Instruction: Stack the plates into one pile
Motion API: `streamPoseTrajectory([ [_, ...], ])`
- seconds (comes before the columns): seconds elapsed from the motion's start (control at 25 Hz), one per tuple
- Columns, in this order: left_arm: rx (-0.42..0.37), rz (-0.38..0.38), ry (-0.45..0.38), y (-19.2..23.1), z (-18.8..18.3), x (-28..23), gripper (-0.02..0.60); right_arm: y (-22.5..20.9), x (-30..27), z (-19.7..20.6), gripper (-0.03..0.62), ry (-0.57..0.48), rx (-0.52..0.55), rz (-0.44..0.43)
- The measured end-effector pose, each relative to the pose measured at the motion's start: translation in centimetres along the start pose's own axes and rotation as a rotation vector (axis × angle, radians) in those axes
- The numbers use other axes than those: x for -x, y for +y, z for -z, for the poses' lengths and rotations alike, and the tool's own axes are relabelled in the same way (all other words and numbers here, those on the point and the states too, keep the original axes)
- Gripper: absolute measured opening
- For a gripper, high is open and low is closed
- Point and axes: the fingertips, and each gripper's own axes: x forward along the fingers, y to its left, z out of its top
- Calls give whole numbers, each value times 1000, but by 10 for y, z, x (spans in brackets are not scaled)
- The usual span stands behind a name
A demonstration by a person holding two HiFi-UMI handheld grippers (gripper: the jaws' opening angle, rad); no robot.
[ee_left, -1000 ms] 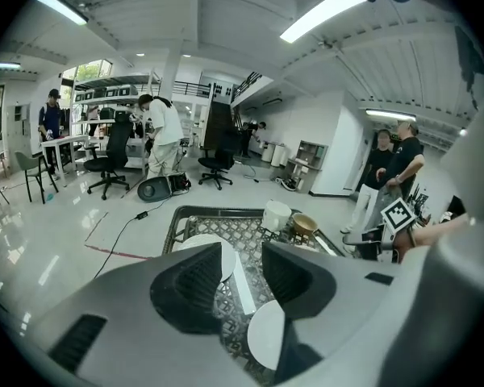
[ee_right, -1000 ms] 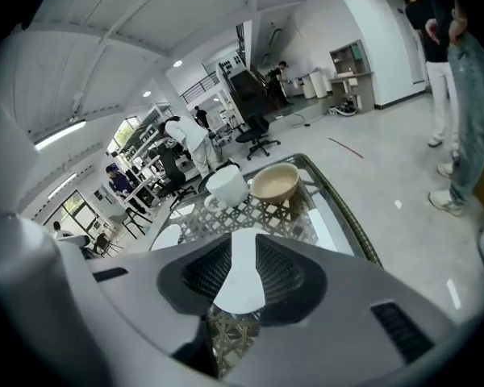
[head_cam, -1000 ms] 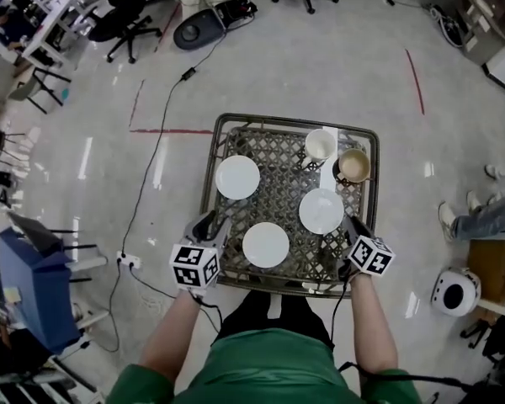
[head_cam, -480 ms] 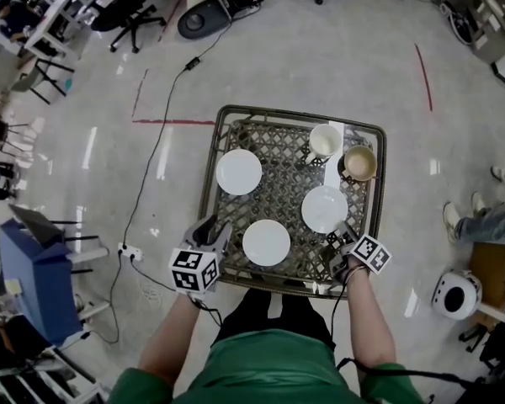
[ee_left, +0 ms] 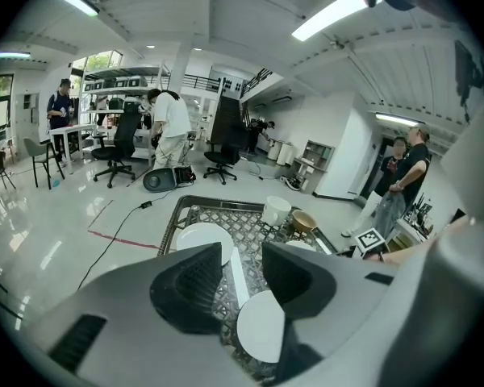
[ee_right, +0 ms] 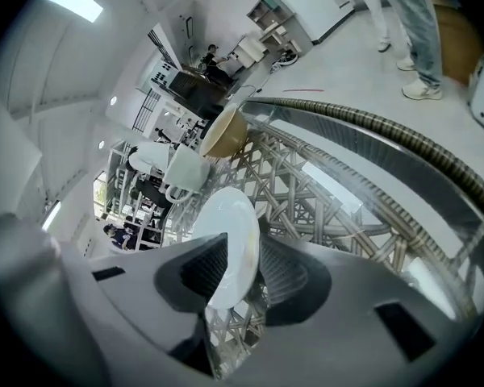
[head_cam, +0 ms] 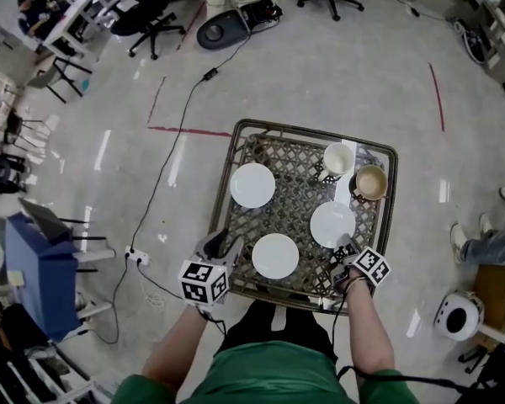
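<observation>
Three white plates lie apart on a woven wicker table (head_cam: 236, 137): one at the back left (head_cam: 252, 185), one near the front (head_cam: 275, 256), one on the right (head_cam: 332, 224). My right gripper (head_cam: 343, 255) is low at the right plate's near rim. In the right gripper view that plate (ee_right: 230, 232) has its rim between the jaws of my right gripper (ee_right: 240, 272), which are closing with a small gap still showing. My left gripper (head_cam: 227, 244) hangs open and empty by the front left corner, aimed over the near plate (ee_left: 262, 325).
A white mug (head_cam: 339, 158) and a tan bowl (head_cam: 370, 182) stand at the table's back right, just behind the right plate. A cable runs across the floor on the left. Office chairs stand farther back, and a person's legs (head_cam: 497, 247) are to the right.
My right gripper has dropped and rolled, coming down onto the near rim of the right plate. The left gripper has stayed where it was, still open.
</observation>
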Motion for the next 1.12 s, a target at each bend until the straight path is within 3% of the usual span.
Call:
streamPoseTrajectory([
  [0.16,12,-17,-10,4,0,5,166,-1,-6,2,120,25,33,12],
  [0.24,18,-28,-18,8,-2,10,166,-2,-3,1,63,20,50,24],
  [0.32,25,-38,-26,10,-2,14,166,2,1,-1,54,-1,45,14],
  [0.76,57,-57,-94,1,-11,40,166,50,25,-26,29,-57,118,-100],
  [1.12,85,-107,-153,2,-19,60,166,86,34,-26,29,-25,150,-192],
])
